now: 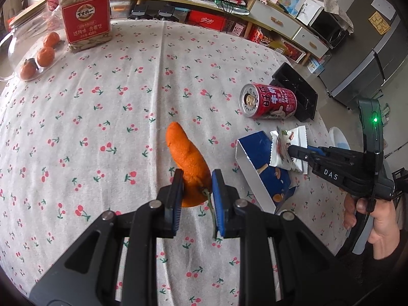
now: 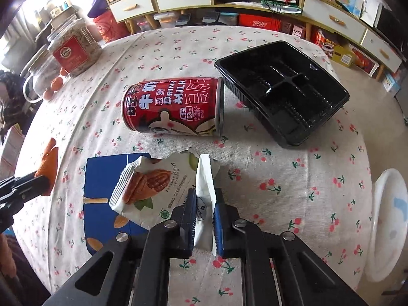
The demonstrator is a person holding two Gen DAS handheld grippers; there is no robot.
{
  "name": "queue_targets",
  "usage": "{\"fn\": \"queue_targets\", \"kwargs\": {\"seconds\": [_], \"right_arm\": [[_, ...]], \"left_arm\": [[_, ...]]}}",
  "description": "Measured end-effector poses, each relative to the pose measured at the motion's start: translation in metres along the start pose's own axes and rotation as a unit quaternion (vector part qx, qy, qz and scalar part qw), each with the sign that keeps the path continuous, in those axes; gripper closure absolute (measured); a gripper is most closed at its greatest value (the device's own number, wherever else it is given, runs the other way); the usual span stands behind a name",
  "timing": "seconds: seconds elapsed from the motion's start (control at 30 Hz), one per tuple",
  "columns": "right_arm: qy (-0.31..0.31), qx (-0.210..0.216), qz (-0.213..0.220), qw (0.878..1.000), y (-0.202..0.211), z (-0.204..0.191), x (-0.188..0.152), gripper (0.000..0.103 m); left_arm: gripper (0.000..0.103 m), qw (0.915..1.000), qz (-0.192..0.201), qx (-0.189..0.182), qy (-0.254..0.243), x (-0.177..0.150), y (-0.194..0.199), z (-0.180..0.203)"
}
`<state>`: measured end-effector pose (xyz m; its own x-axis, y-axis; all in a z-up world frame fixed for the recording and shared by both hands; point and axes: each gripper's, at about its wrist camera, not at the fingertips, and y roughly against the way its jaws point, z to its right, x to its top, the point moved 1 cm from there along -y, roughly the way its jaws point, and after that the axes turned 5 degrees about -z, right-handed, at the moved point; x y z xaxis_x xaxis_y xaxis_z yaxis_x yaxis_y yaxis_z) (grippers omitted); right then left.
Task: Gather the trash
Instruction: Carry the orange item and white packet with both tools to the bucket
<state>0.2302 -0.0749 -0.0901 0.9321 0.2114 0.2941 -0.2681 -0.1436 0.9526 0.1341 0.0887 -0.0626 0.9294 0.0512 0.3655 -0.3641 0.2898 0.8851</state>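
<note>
A round table w/ a cherry-print cloth [image 1: 107,107] is filling both views. Toward its right edge a black plastic tray [image 2: 285,91] w/ divided compartments is sitting empty-side up, and just beside it a red milk can [image 2: 173,107] is lying on its side, base end toward the tray. At the far left a seed jar w/ a red label [image 1: 85,12] is standing upright, w/ a few small oranges [image 1: 46,56] near it, next to a glass jar. A white round thing [image 2: 387,224] is showing off the table's right edge; can't tell what it is.

Nearer the grippers, a flattened blue snack box [image 2: 107,204] is lying flat on the cloth. A torn white nut wrapper [image 2: 153,186] is overlapping the box's right side, and the right gripper [image 2: 205,211] is pinching one folded edge of it, jaws tight on the wrapper. No earlier view to compare.

Left gripper [image 1: 196,193] is clamping a strip of orange peel [image 1: 186,153], jaws closed on its lower end, peel sticking up and forward above the cloth. In the left view a hand [image 1: 377,219] is gripping the right tool's handle.
</note>
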Motion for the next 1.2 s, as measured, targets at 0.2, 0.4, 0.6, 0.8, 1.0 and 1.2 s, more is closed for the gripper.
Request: {"fn": "queue_targets", "kwargs": {"seconds": [0.2, 0.4, 0.6, 0.8, 1.0, 1.2], "right_arm": [[-0.012, 0.016, 0.034, 0.999, 0.030, 0.008, -0.007, 0.093], [-0.033, 0.025, 0.065, 0.997, 0.063, 0.027, -0.018, 0.093], [-0.065, 0.020, 0.090, 0.994, 0.090, 0.059, -0.035, 0.093], [-0.109, 0.014, 0.102, 0.989, 0.108, 0.104, -0.059, 0.093], [-0.161, 0.002, 0.112, 0.981, 0.124, 0.158, -0.088, 0.093], [-0.219, -0.003, 0.122, 0.968, 0.136, 0.207, -0.120, 0.093]], "left_arm": [[0.079, 0.9998, 0.012, -0.002, -0.014, -0.004, 0.009, 0.009], [0.079, 0.9993, 0.024, -0.002, -0.029, -0.007, 0.017, 0.023], [0.079, 0.9978, 0.030, -0.004, -0.058, -0.006, 0.022, 0.051], [0.079, 0.9952, 0.025, -0.009, -0.094, -0.004, 0.014, 0.089], [0.079, 0.9922, 0.014, -0.021, -0.123, -0.003, -0.002, 0.129], [0.079, 0.9875, 0.000, -0.040, -0.152, -0.004, -0.021, 0.177]]}}
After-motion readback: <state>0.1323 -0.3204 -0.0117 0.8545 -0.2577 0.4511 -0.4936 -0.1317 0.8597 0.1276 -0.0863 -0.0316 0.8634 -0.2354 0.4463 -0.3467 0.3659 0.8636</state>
